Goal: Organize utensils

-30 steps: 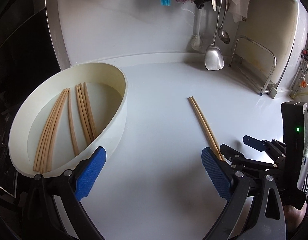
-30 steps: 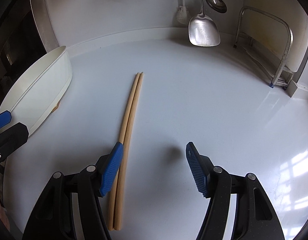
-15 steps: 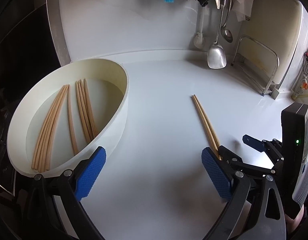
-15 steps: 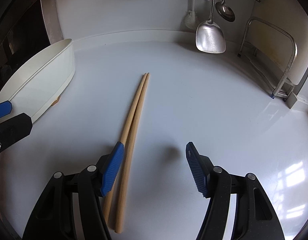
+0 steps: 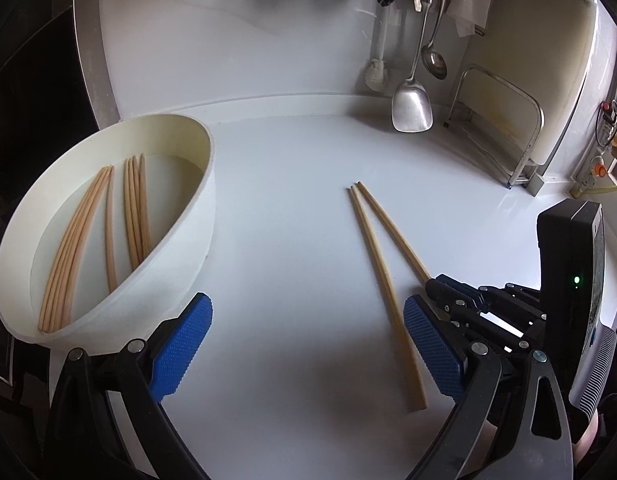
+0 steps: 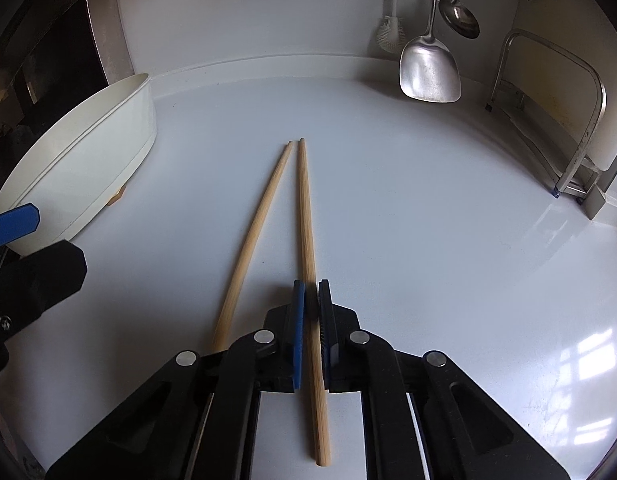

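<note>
Two chopsticks are seen lying lengthwise on the white counter (image 6: 428, 208), their narrow tips pointed away toward the back wall and their thicker ends toward the cameras. The right chopstick (image 6: 306, 216) is aligned almost straight along the right gripper (image 6: 311, 300), whose blue-padded fingers (image 6: 298, 320) are pinched onto its shaft near the thick end. The left chopstick (image 6: 256, 232) is left loose on the counter just beside it, angled so that the two tips nearly meet while the thick ends are spread apart in a narrow V. In the left wrist view the same pair is shown, with the gripped stick (image 5: 392, 228) partly hidden by the right gripper (image 5: 448, 292) and the loose stick (image 5: 384, 288) lying bare.

Both sticks are slender, round, pale bamboo or wood with a fine lengthwise grain, tapered toward the tips.

The left gripper (image 5: 304, 344) is held above the counter with its ribbed blue pads (image 5: 180, 344) spread wide and nothing between them. To its left an oval cream plastic tub (image 5: 204, 208) is set on the counter, and a number of similar chopsticks (image 5: 136, 208) are laid lengthwise inside it. A steel spatula (image 6: 428, 68) and ladle (image 6: 460, 16) are hung against the back wall.
</note>
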### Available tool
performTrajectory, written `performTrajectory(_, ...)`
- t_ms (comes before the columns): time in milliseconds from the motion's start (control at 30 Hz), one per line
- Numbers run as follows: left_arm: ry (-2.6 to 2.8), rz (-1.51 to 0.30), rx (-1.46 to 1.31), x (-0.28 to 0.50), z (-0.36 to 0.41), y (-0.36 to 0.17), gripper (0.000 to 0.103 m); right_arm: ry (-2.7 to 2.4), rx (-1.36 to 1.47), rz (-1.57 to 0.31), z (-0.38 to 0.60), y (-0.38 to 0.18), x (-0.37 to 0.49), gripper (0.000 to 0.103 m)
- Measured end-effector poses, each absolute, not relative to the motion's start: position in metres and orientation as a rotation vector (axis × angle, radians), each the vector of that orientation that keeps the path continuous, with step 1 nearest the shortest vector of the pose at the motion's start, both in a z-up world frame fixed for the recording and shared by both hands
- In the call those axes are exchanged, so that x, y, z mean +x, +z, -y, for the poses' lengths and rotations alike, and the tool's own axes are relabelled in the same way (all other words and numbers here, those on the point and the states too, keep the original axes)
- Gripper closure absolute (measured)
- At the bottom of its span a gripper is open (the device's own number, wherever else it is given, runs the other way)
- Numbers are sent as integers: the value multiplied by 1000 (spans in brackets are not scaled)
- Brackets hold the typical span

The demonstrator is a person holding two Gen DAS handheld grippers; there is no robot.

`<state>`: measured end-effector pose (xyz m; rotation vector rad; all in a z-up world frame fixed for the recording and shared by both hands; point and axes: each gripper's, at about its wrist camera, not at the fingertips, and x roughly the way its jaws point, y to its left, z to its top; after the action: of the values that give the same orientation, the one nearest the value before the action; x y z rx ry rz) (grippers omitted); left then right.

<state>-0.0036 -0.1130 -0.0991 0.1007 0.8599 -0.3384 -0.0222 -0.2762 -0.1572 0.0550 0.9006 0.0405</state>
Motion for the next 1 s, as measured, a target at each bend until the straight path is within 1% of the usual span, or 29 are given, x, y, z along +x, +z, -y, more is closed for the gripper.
performTrajectory(467, -292, -955, 70, 20, 159, -133, 8, -21, 134, -899, 339, -155, -37, 96)
performTrajectory(767, -231, -960, 111, 29, 173, -152, 8, -13, 135, -900, 358, -153, -40, 96)
performTrajectory(967, -212, -975, 116, 33, 176, -161, 8, -23, 119, -899, 363, -153, -39, 79)
performTrajectory(1000, -209, -974, 123, 33, 177, -161, 8, -23, 117, -898, 363, -153, -38, 73)
